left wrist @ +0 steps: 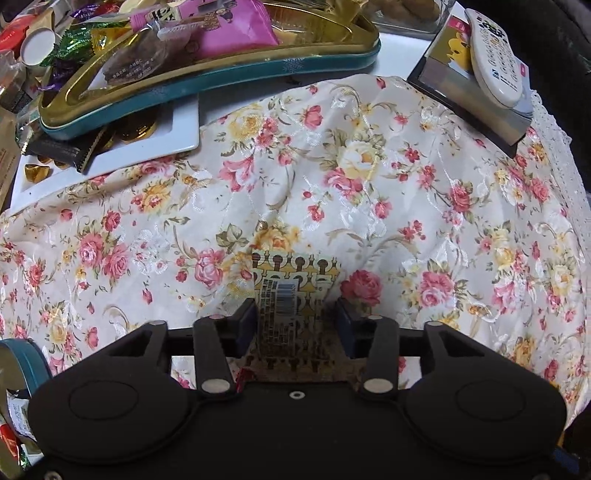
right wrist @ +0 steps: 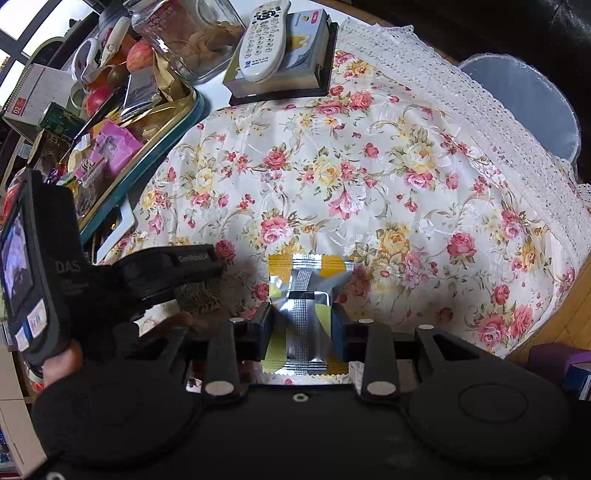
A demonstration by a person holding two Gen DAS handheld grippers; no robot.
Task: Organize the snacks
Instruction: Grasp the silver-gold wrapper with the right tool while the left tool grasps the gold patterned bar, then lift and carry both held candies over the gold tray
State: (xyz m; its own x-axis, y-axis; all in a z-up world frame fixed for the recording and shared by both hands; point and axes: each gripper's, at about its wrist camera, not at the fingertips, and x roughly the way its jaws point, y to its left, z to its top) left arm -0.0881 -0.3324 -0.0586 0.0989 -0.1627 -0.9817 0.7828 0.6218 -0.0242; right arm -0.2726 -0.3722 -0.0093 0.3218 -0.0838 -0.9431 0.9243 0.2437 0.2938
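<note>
My left gripper (left wrist: 295,321) is shut on a gold-and-brown patterned snack packet (left wrist: 291,295) with a barcode label, held over the floral cloth. My right gripper (right wrist: 301,325) is shut on a silver-and-yellow foil snack packet (right wrist: 308,291), also held above the cloth. The left gripper shows in the right wrist view (right wrist: 195,291) at the left, with its patterned packet between the fingers. A gold tin tray with a teal rim (left wrist: 221,74) holds a pink packet (left wrist: 229,33) and other wrapped snacks at the far left; it also shows in the right wrist view (right wrist: 147,147).
A white tray of gold-wrapped sweets (left wrist: 155,140) lies under the tin. A white remote (left wrist: 495,55) rests on a box at the far right. A glass jar (right wrist: 184,33), fruit and a calendar stand behind. A round stool (right wrist: 524,107) is beyond the table's edge.
</note>
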